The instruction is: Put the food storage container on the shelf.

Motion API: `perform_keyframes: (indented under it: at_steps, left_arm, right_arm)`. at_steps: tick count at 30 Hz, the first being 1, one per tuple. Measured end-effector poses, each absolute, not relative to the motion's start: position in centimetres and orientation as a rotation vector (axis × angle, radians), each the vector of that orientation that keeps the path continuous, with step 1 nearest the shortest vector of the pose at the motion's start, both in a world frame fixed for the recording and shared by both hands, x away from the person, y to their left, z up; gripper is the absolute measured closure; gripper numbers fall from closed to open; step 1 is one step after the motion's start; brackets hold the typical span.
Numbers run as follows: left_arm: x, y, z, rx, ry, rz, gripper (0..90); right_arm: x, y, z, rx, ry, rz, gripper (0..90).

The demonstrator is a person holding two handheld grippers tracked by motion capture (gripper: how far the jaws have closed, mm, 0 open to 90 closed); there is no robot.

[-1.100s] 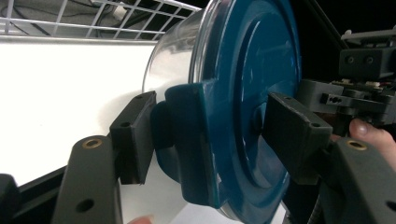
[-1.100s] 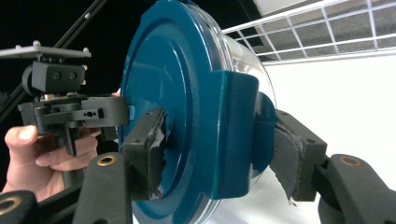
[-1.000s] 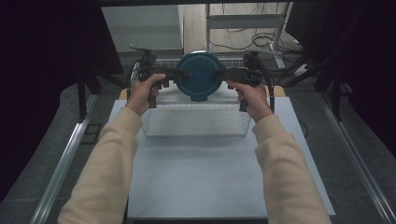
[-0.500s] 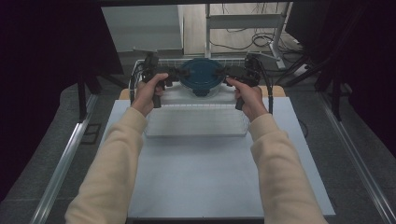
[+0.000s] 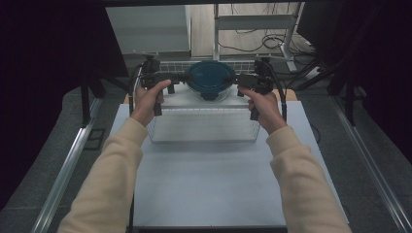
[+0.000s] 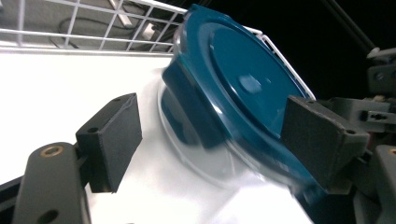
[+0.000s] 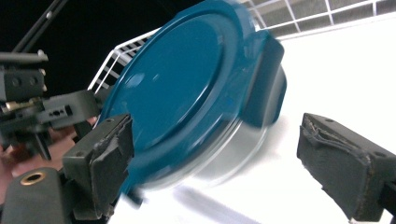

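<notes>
The lidded bowl [image 5: 209, 81] sat at the far end of the wire basket [image 5: 204, 138], apparently just set down. Flanking the bowl, the left gripper [image 5: 176, 77] and right gripper [image 5: 239, 79] had just been opening, jaws wide, releasing it.

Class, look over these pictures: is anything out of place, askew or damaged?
The right gripper has a frayed, peeling pad on one jaw. The blue-lidded clear container sits in the wire basket, between both just-opened grippers; its blurred edges prevent judging its tilt.
</notes>
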State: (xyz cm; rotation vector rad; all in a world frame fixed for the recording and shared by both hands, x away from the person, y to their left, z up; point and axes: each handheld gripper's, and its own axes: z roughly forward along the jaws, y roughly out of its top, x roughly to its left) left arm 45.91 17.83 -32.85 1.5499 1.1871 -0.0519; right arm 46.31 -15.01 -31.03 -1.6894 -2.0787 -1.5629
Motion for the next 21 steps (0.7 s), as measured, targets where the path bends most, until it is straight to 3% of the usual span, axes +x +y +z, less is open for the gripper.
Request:
perform_keyframes:
  at_steps: [8, 21]
  left_arm:
    - [40.4, 19.0, -32.7, 1.589, 1.083, 0.046, 21.2]
    - [32.6, 18.9, -36.9, 1.723, 0.981, 0.141, 21.9]
  right_arm:
    - [41.5, -17.0, -30.5, -1.483, -2.29, -1.693, 12.4]
    - [34.7, -20.7, -34.4, -1.325, -2.506, -1.783, 15.0]
